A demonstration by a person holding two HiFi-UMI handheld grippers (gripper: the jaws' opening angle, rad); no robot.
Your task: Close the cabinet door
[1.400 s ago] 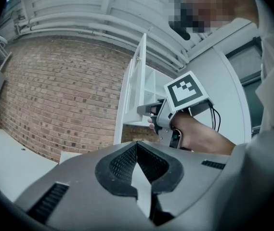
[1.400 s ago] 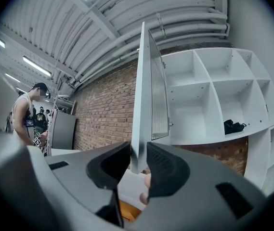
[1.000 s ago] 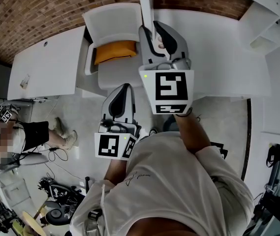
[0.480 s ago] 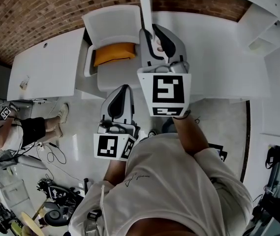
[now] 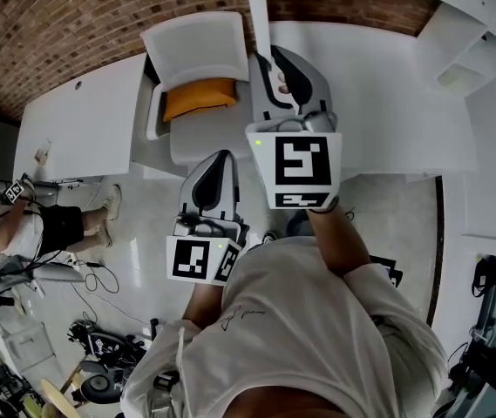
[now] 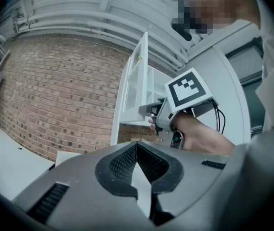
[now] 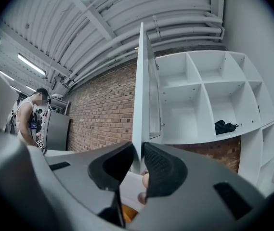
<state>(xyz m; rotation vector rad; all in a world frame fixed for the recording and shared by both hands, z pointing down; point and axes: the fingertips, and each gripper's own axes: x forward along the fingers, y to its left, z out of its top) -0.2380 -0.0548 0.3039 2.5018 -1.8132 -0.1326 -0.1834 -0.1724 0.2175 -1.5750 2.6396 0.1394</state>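
Two fingers of the right gripper pinch the thin bottom edge of the cabinet door. The door stands up tall between them. The open shelves sit off to the right of those fingers, so I think the door should swing that way.

To do it well, hold the pinch snug and push slowly in a smooth curve. Let the door turn on its hinge, and do not twist it.

The right arm reaches out far from the body. The left gripper waits lower and closer in, with its fingers pressed together and nothing in them.
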